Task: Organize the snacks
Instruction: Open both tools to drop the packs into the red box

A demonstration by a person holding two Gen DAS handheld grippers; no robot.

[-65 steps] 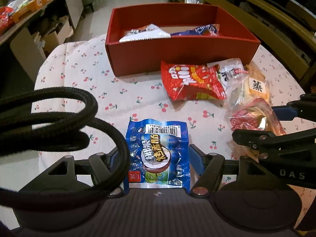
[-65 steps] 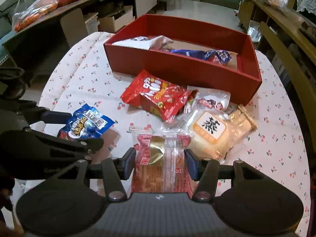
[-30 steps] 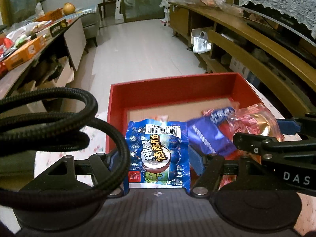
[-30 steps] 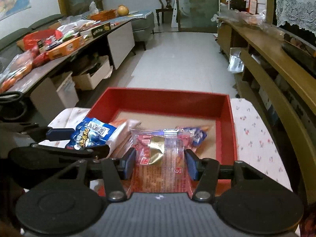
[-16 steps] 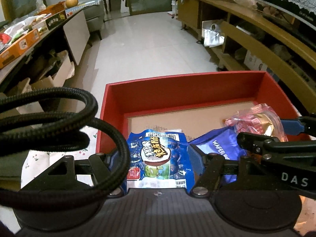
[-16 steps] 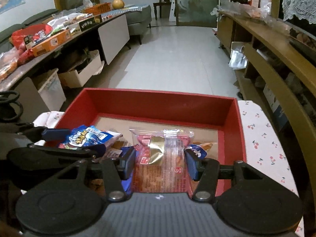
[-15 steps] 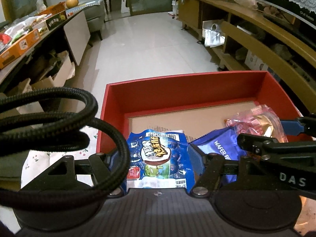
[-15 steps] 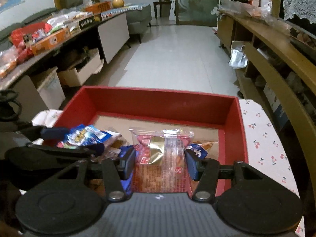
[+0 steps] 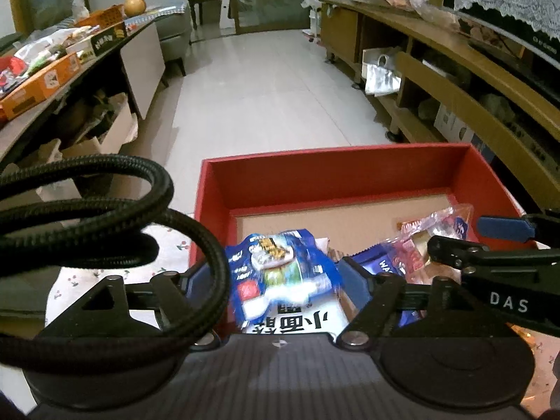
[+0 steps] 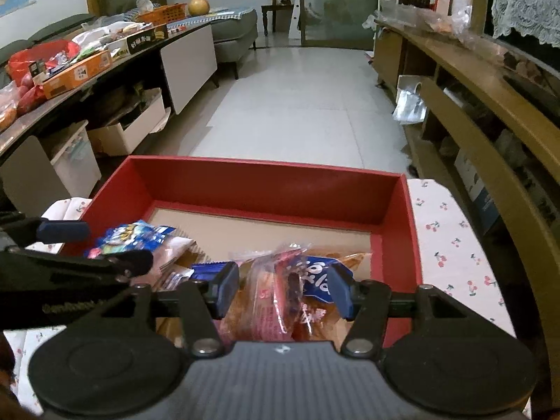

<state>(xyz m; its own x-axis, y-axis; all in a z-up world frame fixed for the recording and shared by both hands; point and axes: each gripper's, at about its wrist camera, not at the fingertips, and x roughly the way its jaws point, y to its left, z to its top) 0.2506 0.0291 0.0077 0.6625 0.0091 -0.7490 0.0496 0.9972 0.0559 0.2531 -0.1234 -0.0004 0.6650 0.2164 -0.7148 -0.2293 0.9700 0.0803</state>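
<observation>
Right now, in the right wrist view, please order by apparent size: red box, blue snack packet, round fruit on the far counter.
1. red box
2. blue snack packet
3. round fruit, though distance shrinks it.

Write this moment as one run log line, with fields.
phase: release into red box | left gripper: just opened, blue packet dropping | right gripper: opened, pink packet loose between pads
</observation>
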